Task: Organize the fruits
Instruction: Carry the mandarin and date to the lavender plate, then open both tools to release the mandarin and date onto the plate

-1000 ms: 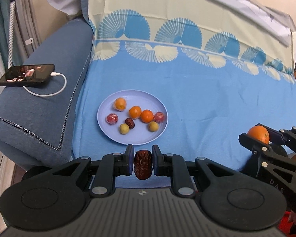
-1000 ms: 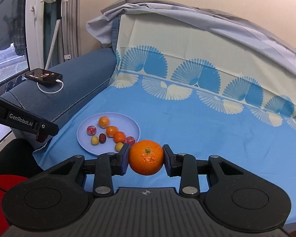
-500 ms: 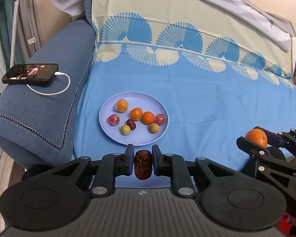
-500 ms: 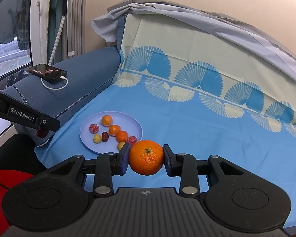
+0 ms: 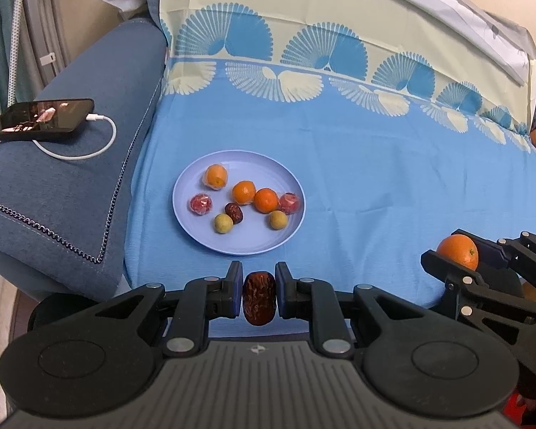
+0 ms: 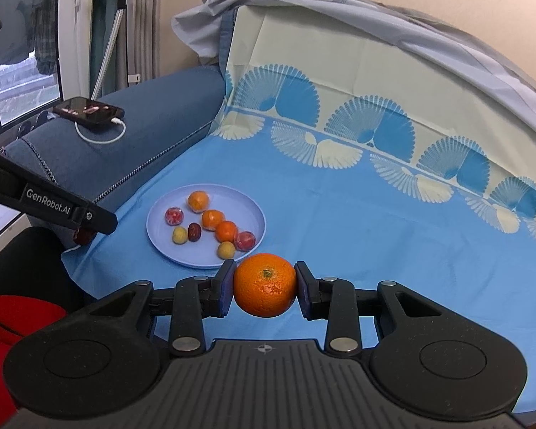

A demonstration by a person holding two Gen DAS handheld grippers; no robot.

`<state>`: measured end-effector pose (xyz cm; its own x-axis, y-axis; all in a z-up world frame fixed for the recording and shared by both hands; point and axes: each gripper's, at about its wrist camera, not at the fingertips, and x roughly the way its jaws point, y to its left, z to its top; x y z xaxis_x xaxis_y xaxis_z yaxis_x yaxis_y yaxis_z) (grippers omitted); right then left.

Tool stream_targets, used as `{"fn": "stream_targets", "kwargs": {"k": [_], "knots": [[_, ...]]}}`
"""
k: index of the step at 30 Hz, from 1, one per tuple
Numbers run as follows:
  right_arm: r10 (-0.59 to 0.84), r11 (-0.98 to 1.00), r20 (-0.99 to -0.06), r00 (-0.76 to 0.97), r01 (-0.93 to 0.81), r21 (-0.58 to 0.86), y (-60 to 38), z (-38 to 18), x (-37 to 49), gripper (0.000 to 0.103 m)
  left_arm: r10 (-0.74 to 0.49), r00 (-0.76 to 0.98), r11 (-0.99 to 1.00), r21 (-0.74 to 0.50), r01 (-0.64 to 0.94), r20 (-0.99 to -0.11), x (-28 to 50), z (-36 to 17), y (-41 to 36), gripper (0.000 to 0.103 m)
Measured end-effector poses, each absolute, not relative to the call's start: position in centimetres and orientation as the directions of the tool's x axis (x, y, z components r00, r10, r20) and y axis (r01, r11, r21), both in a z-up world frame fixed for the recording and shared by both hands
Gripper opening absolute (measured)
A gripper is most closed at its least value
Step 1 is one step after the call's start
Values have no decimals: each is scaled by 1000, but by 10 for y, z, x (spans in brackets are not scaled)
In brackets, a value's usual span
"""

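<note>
My left gripper is shut on a dark wrinkled date, held just in front of the near rim of a lilac plate. The plate lies on a blue sheet and carries several small fruits: oranges, two red wrapped ones, two yellow-green ones and one more date. My right gripper is shut on a large orange, near the plate's right front edge. In the left wrist view that orange and gripper appear at the far right, above the sheet.
A blue sofa arm lies left of the plate, with a black phone on a white charging cable on top. A patterned cloth covers the backrest. Something red shows at lower left in the right wrist view.
Both views have drifted slightly; the plate sits a little further right and lower in each. Both grips are unchanged.
</note>
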<state>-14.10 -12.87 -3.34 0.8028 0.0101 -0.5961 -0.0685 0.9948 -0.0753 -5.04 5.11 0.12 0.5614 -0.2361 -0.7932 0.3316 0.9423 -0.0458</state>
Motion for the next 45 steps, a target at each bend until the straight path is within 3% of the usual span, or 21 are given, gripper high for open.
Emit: {"fn": "stream_targets", "kwargs": {"k": [14, 30, 45], "knots": [[64, 991, -643, 763, -126, -52, -118, -54, -78, 37, -153, 517, 962, -7, 274, -842, 29, -17, 54, 21], [155, 980, -718, 678, -195, 27, -112, -105, 23, 37, -95, 404, 953, 34, 302, -910, 119, -80, 29, 21], [166, 970, -744, 647, -241, 6, -108, -140, 69, 37, -58, 391, 947, 74, 313, -919, 163, -114, 20, 22]]}}
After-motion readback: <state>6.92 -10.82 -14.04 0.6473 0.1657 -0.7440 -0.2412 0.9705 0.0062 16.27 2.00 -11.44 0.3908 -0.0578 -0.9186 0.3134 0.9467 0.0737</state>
